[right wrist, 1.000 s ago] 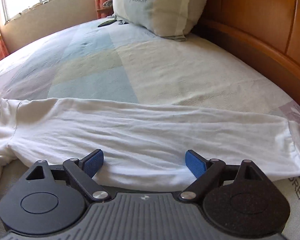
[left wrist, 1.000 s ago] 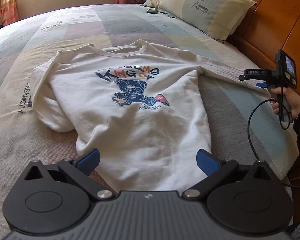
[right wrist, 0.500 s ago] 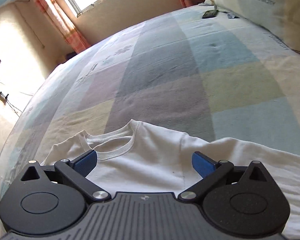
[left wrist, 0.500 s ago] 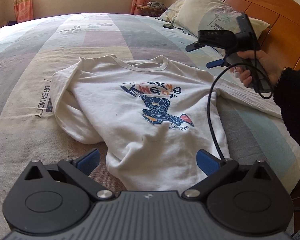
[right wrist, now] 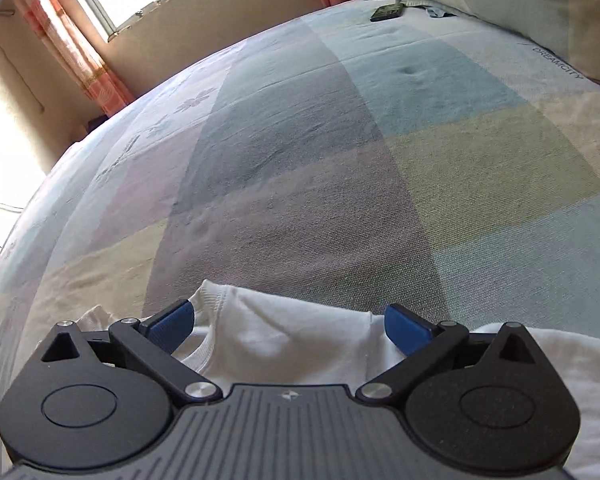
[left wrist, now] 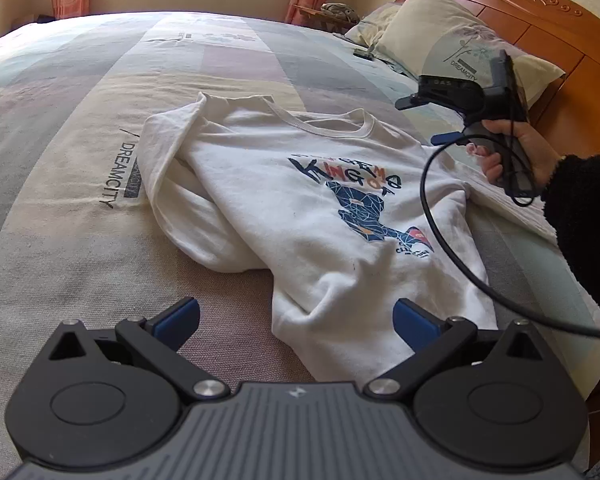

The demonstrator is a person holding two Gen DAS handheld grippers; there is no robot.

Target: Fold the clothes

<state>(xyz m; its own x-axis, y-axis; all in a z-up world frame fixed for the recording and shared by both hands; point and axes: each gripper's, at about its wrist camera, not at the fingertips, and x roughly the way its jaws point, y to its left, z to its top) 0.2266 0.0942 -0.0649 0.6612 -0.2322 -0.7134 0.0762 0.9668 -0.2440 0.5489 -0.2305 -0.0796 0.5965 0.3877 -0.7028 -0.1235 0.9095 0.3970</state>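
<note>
A white sweatshirt [left wrist: 300, 208] with a blue bear print lies face up on the bed. Its left sleeve is folded back under the body; the other sleeve stretches off to the right. My left gripper [left wrist: 296, 320] is open above the sweatshirt's bottom hem corner, holding nothing. In the left wrist view the right gripper [left wrist: 432, 120], held by a hand, hovers open above the right shoulder near the collar. In the right wrist view the right gripper [right wrist: 288, 324] stands wide open over the collar and shoulder [right wrist: 284, 336], its blue pads clear of the cloth.
The bed carries a pastel checked cover [left wrist: 100, 140]. Pillows [left wrist: 452, 48] lean on a wooden headboard [left wrist: 560, 20] at the right. A dark phone [right wrist: 386, 12] lies near the pillows. A black cable [left wrist: 440, 240] hangs from the right gripper across the sweatshirt. A window with orange curtains [right wrist: 80, 60] is behind.
The right gripper swung from the outstretched right sleeve across to the collar and shoulder area. My left gripper shifted left along the hem, so the sweatshirt now sits further right in its view.
</note>
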